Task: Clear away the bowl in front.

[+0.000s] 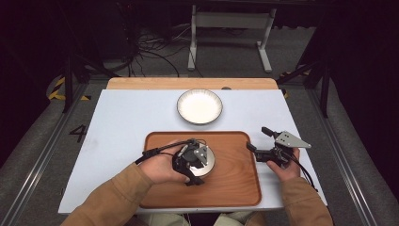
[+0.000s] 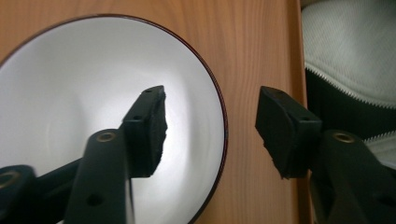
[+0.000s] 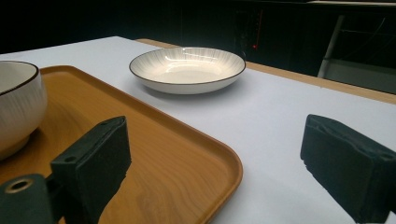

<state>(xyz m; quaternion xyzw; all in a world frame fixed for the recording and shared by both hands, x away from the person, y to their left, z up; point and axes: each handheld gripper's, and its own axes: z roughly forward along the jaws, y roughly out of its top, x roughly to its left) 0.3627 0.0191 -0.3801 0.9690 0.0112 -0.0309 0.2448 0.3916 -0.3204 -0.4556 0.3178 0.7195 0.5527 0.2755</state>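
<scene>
A white bowl point(image 1: 210, 163) with a dark rim stands on the wooden tray point(image 1: 230, 181) near the table's front. My left gripper point(image 1: 190, 172) hangs over it, open. In the left gripper view one jaw sits inside the bowl point(image 2: 84, 93) and the other outside over the tray point(image 2: 261, 46), so my left gripper point(image 2: 212, 133) straddles the rim without touching it. My right gripper point(image 1: 259, 139) is open at the tray's right edge. In the right gripper view my right gripper point(image 3: 219, 168) spans the tray point(image 3: 154, 154) corner, one jaw over wood, the other over the white table.
A shallow white plate point(image 1: 200, 106) point(image 3: 187, 67) with a dark rim lies on the white table point(image 1: 122, 122) beyond the tray. A bare wooden strip point(image 1: 141, 83) runs along the far edge. Cables and a white stand point(image 1: 230, 28) are on the floor behind.
</scene>
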